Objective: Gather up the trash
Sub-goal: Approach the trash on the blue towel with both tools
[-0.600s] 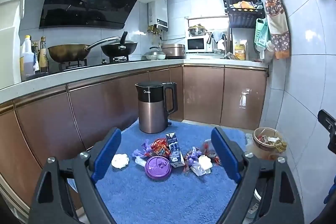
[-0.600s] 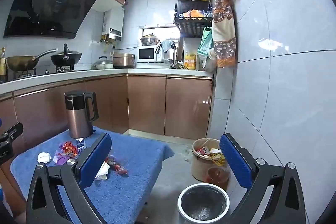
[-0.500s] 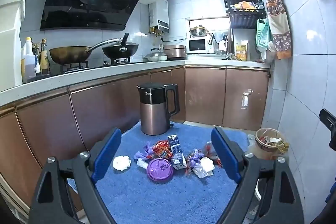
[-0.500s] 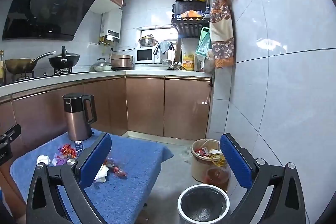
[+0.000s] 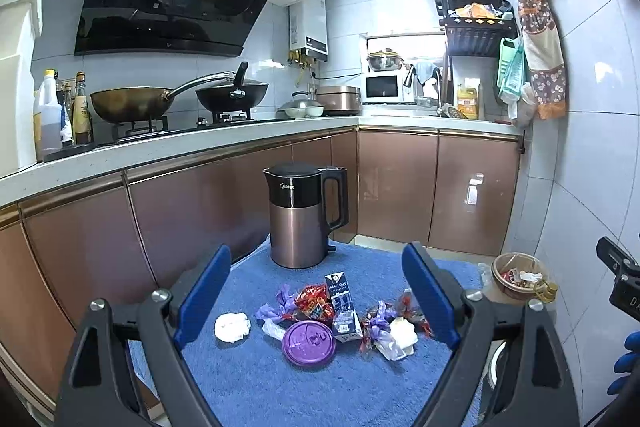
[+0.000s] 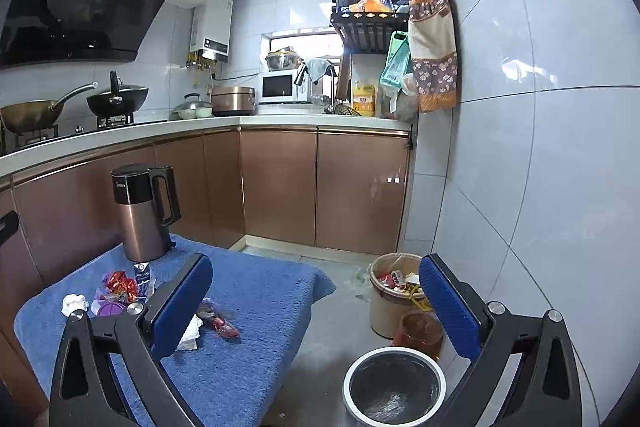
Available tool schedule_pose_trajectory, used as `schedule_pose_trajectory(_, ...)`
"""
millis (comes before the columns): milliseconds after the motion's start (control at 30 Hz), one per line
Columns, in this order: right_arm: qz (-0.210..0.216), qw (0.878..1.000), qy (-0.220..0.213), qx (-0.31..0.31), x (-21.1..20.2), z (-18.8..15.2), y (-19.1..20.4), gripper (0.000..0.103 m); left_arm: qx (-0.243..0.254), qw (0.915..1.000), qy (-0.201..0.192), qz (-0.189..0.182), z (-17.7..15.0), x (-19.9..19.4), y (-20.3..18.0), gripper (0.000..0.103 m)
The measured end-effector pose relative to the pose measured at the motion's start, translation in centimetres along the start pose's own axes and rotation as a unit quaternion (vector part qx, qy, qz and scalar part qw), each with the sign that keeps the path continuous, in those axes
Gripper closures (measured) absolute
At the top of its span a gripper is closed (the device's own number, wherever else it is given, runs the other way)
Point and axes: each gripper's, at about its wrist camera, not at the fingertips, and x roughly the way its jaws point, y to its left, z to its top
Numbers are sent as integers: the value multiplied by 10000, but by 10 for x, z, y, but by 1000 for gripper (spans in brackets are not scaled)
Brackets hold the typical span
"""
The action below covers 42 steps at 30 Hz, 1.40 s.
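Both claws hang released and empty — the left claw above the trash heaped on the blue-towelled bench before the kettle. The right claw hangs between bench and bin — a fuller brown bin stands beyond.

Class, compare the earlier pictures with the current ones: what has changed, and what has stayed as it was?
Almost nothing changed: both views drift only slightly. Nothing was gripped or released. The left gripper and right gripper stay open and empty; the trash stays on the blue towel by the kettle.
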Motion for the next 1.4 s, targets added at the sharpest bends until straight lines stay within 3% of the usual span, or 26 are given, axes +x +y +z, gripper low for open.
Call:
schedule_pose_trajectory(300,-262,9994,-195,-86,25,4,1,0,10,9998,158,-87,3,28,4,16)
schedule_pose_trajectory(900,-235,9978,332,-516,65,-1,7,0,11,9993,354,-124,-5,61,8,16)
schedule_pose_trajectory(1200,34,9979,482,-440,87,-9,7,0,-211,9977,627,-130,-9,80,28,16)
schedule_pose_trajectory(1400,864,9909,983,-309,108,-22,14,0,-380,9951,900,-169,-21,95,55,16)
